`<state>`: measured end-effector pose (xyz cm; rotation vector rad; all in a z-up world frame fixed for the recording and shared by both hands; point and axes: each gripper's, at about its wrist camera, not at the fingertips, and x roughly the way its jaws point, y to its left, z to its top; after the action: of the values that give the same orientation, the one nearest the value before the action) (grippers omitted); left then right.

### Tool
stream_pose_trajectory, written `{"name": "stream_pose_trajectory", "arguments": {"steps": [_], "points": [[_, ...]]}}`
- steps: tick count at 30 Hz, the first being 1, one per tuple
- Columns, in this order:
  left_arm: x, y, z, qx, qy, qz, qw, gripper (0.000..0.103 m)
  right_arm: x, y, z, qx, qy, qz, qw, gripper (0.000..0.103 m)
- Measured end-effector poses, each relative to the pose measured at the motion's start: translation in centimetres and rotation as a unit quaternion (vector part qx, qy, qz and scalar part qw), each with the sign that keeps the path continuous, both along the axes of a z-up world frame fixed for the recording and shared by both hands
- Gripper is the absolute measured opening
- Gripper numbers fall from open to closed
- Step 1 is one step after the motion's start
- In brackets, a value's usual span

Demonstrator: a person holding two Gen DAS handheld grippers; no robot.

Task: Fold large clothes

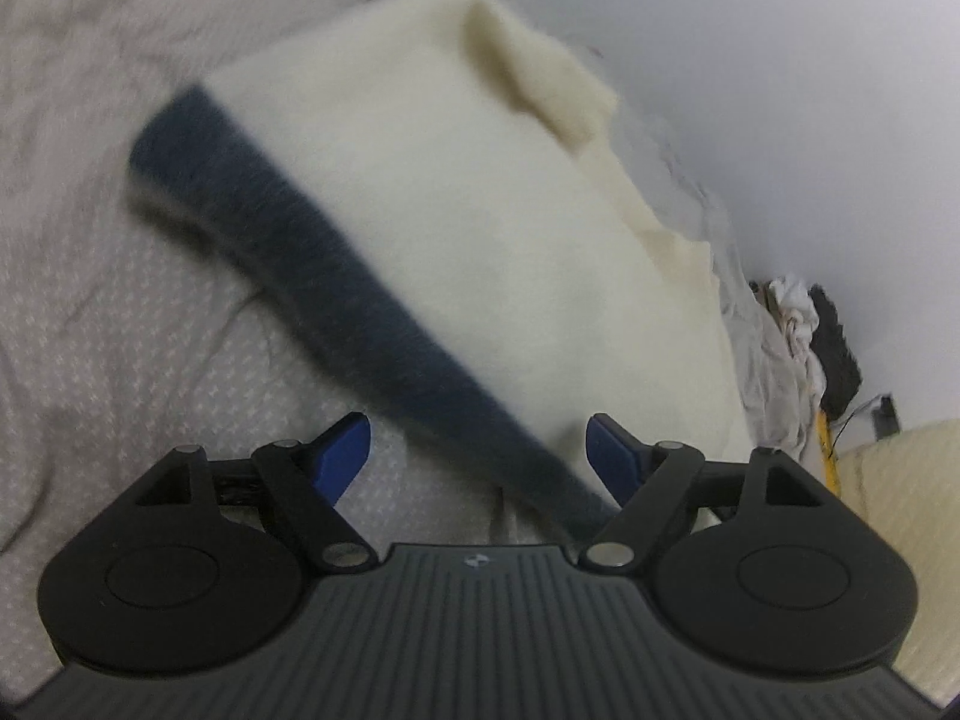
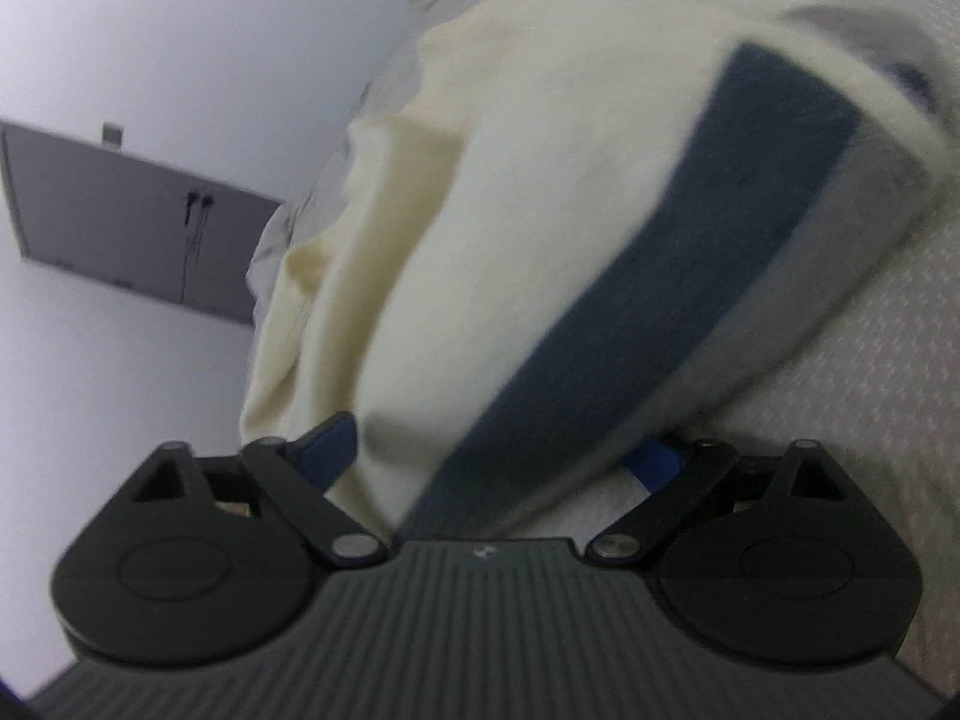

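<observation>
A large cream fuzzy garment [image 1: 456,210] with a navy band [image 1: 336,276] along its edge lies bunched on the patterned bed sheet [image 1: 150,330]. My left gripper [image 1: 478,456] stands open just above it, and the navy band's near end runs between the blue fingers [image 1: 345,456] close to the right one. In the right wrist view the same garment [image 2: 540,180], showing navy [image 2: 750,228] and grey stripes, fills the gap of my right gripper [image 2: 489,456]. Its jaws are spread wide, the cloth lies loose between them, and the right finger is partly hidden by it.
A heap of other clothes [image 1: 792,324] sits at the far right against the white wall [image 1: 780,60]. A cream textured cover [image 1: 900,480] shows at the right edge. A grey panel [image 2: 132,216] hangs on the wall to the left. The bed sheet [image 2: 870,360] extends to the right.
</observation>
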<state>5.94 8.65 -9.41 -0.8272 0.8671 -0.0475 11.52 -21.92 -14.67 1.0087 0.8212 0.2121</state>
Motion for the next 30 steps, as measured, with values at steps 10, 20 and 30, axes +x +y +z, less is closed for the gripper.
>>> {"name": "stream_pose_trajectory", "arguments": {"steps": [10, 20, 30], "points": [[0.6, 3.7, -2.1, -0.115, -0.024, 0.067, 0.9909, 0.081, -0.6, -1.5, 0.4, 0.066, -0.014, -0.031, 0.997, 0.086], [0.9, 5.3, -3.2, -0.159, -0.035, 0.116, 0.9798, 0.080, -1.5, -2.9, 1.0, 0.087, -0.041, -0.045, 0.994, 0.085], [1.0, 4.2, -2.3, -0.076, -0.048, 0.134, 0.9869, 0.051, -1.7, -3.2, -0.8, 0.036, -0.008, -0.042, 0.998, 0.066]]}}
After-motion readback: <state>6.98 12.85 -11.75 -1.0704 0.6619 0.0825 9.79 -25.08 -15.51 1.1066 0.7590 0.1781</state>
